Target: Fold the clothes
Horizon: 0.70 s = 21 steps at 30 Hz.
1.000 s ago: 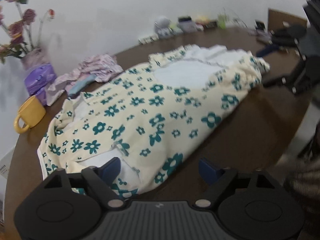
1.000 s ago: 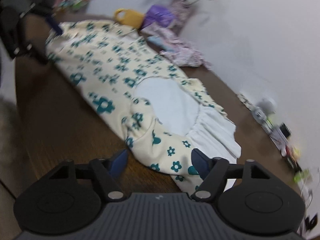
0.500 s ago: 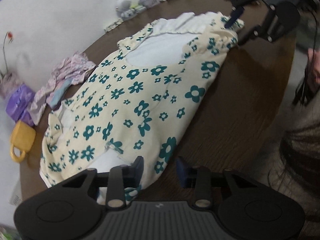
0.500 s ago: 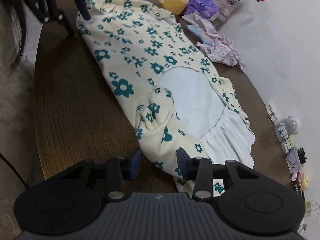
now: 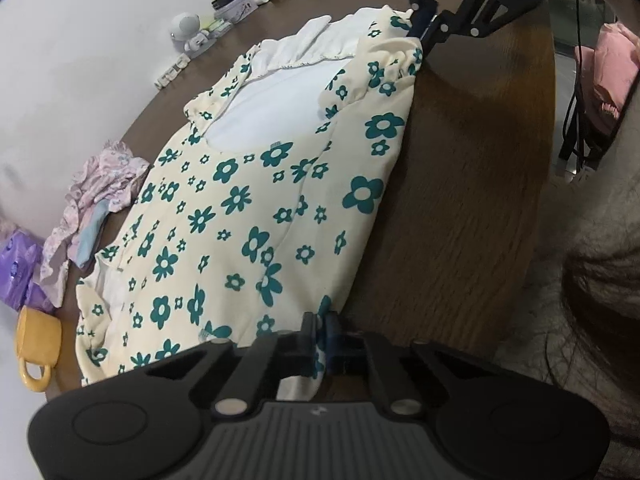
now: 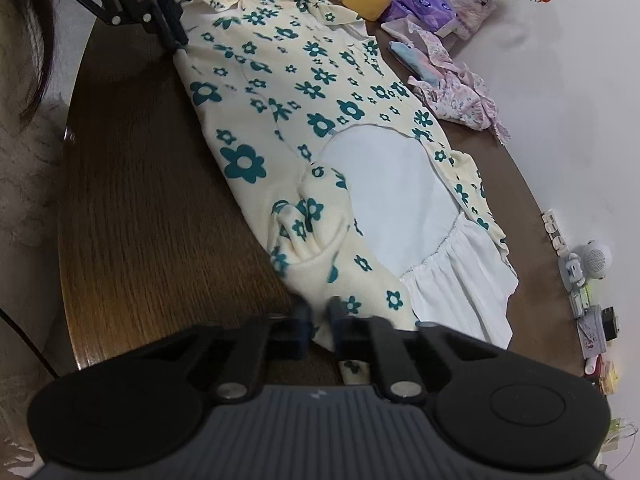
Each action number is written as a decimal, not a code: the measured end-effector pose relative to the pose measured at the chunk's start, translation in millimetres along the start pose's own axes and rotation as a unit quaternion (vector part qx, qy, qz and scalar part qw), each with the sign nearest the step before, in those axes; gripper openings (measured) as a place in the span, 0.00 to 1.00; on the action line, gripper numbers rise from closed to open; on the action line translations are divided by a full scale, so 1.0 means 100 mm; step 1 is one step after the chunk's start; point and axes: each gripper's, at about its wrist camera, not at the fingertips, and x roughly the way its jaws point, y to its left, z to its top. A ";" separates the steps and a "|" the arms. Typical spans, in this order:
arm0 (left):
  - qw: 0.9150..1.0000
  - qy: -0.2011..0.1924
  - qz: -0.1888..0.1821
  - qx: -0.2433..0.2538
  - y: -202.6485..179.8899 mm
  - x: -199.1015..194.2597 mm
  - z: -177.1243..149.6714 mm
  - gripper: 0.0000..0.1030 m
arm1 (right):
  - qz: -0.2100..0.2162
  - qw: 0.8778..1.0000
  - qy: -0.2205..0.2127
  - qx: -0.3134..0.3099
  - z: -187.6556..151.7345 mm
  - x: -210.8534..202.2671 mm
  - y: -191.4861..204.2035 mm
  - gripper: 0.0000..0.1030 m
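A cream garment with teal flowers (image 5: 240, 208) and a white lining lies stretched along the brown wooden table (image 5: 460, 200). My left gripper (image 5: 320, 330) is shut on the garment's near hem edge. At the far end of that view the right gripper (image 5: 424, 30) pinches the opposite corner. In the right wrist view the same garment (image 6: 304, 92) runs away from me, and my right gripper (image 6: 320, 312) is shut on its cream edge by the white ruffle (image 6: 460, 280). The left gripper (image 6: 176, 40) holds the far corner there.
A yellow mug (image 5: 36, 344), a purple pack (image 5: 16, 272) and crumpled pink clothes (image 5: 100, 192) sit beside the garment near the wall. Small items and a white toy (image 5: 186, 34) line the table's far rim. A person's dark hair (image 5: 600, 300) is at the right.
Both grippers went from open to shut on the garment's near edges and rose to look down more steeply on the table.
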 end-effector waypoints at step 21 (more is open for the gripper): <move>0.998 -0.012 0.053 0.020 0.43 -0.09 0.24 0.01 | -0.025 0.999 -0.011 -0.038 0.24 -0.08 -0.39 0.03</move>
